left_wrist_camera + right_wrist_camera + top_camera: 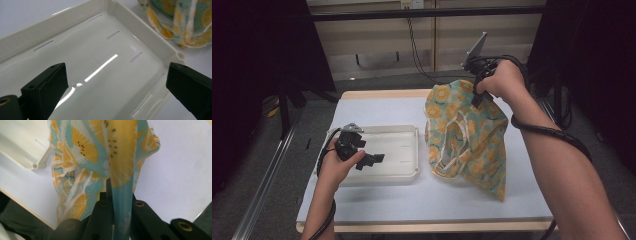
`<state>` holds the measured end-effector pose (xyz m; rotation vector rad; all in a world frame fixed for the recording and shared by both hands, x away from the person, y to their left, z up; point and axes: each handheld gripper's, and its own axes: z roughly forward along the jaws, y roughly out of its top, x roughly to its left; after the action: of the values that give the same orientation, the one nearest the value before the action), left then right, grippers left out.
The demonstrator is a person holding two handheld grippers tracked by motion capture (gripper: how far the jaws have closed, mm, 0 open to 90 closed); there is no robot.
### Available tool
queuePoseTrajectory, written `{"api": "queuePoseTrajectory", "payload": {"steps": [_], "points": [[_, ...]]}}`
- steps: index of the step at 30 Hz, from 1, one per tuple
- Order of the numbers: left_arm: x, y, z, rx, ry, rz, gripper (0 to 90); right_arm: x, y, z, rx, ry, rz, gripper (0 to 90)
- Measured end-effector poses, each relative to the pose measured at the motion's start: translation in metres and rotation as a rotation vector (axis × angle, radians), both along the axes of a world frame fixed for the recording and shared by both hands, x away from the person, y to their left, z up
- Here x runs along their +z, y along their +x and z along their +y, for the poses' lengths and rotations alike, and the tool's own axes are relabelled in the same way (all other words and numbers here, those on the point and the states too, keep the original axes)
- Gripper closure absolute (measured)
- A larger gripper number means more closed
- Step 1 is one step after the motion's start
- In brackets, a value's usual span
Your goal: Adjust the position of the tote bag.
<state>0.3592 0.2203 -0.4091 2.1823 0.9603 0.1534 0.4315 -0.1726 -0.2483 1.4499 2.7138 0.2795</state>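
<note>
In the high view, the right gripper (477, 89) sits in the upper right of the frame, raised above the far edge of the table (377, 102), and its jaws are clamped on the top of a fabric bag (467, 135) printed with yellow citrus slices on a teal ground. The bag hangs from that grip and drapes down toward the lower right of centre, where its lower end rests on the white table surface; a pale cord or handle loops across its lower left part. In the right gripper view, the right gripper (122, 207) shows both black jaws pressed close together at the bottom centre of the frame, with a teal fold of the bag (100, 152) pinched between them and the rest of the cloth spreading toward the top of the frame. A corner of the white tray (25, 147) appears at the upper left of that view, just beside the bag. In the high view, the left gripper (374, 159) is at the lower left of centre, held over the near left part of the tray (414, 150), which lies on the table to the left of the bag. In the left gripper view, the left gripper (116, 82) has its jaws spread wide, one at the lower left and one at the lower right of the frame, with nothing between them; the glossy, slotted tray (140, 22) floor lies beyond them, and the bag (180, 22) shows at the upper right, outside the tray's corner.
</note>
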Motion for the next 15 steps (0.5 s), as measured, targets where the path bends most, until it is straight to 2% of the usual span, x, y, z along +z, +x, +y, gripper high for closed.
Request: {"api": "queuePoseTrajectory", "payload": {"steps": [1,2,6,7,8,9,10,13,14,15], "points": [[0.000,0.000,0.000,0.000,0.000,0.000,3.6,0.000,0.000,0.000,0.000,0.000,0.000,90.0],[0.000,0.000,-0.001,-0.002,-0.003,-0.004,3.6,0.004,-0.002,0.000,0.060,-0.007,-0.011,90.0],[0.000,0.000,-0.002,-0.005,0.003,0.000,3.6,0.011,-0.007,0.003,0.183,-0.038,-0.022,90.0],[0.000,0.000,-0.002,-0.009,0.001,0.005,3.6,0.011,-0.008,0.003,0.244,-0.055,-0.036,90.0],[0.000,0.000,-0.002,-0.014,0.004,0.009,3.6,0.011,-0.008,0.003,0.244,-0.055,-0.036,90.0],[0.000,0.000,-0.002,-0.008,0.005,0.003,3.6,0.013,-0.011,0.004,0.310,-0.056,-0.046,90.0],[0.000,0.000,-0.003,-0.011,0.002,0.010,3.6,0.014,-0.012,0.004,0.351,-0.064,-0.052,90.0],[-0.001,0.000,-0.004,-0.013,0.005,0.011,3.6,0.016,-0.015,0.006,0.455,-0.052,-0.062,90.0],[-0.002,0.000,-0.004,-0.013,0.007,0.011,3.6,0.016,-0.015,0.006,0.455,-0.052,-0.062,90.0],[-0.002,0.001,-0.005,-0.018,0.009,0.014,3.6,0.017,-0.017,0.008,0.515,-0.048,-0.072,90.0]]}}
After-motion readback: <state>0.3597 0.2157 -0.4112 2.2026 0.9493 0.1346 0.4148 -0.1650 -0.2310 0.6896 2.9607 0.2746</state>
